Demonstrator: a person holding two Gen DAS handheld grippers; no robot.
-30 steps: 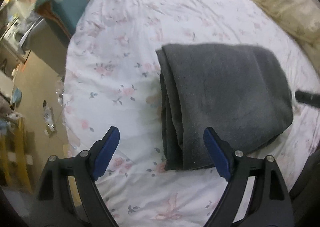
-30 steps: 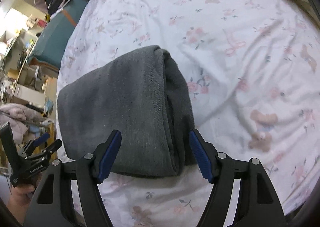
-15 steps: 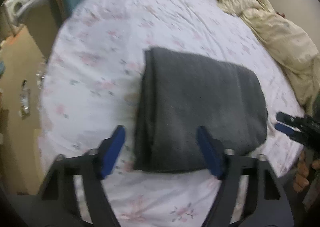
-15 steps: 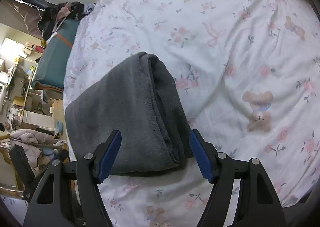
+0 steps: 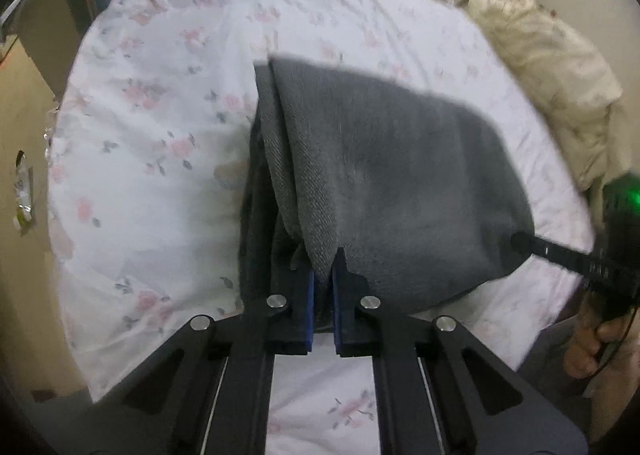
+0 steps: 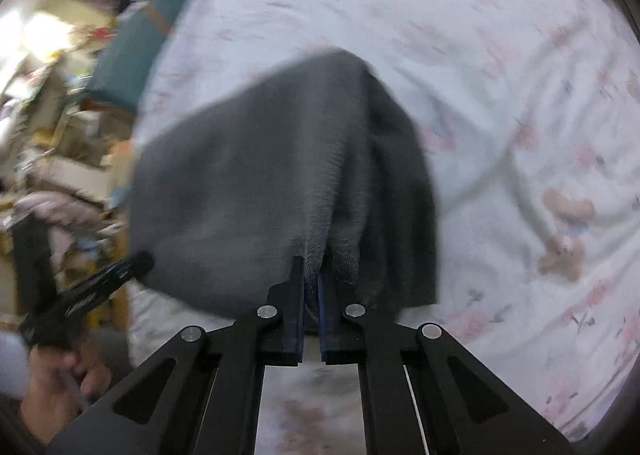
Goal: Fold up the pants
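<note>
The folded dark grey pants [image 5: 392,183] lie on a white floral bed sheet [image 5: 160,127]. My left gripper [image 5: 322,287] is shut on the near left corner of the pants, pinching a top layer that rises into a ridge. My right gripper [image 6: 311,287] is shut on the near right corner of the pants [image 6: 256,183]. The right gripper also shows at the right in the left wrist view [image 5: 520,243]. The left gripper shows at the lower left of the blurred right wrist view [image 6: 140,261].
A cream quilt [image 5: 540,51] is bunched at the far right of the bed. A teal cushion [image 6: 132,51] and cluttered shelves [image 6: 52,127] stand beyond the bed's left edge. The floor [image 5: 20,175] lies left of the bed.
Both grippers have moved in to the near edge of the pants and closed on its two corners. The edge now lifts slightly. Both were open before.
</note>
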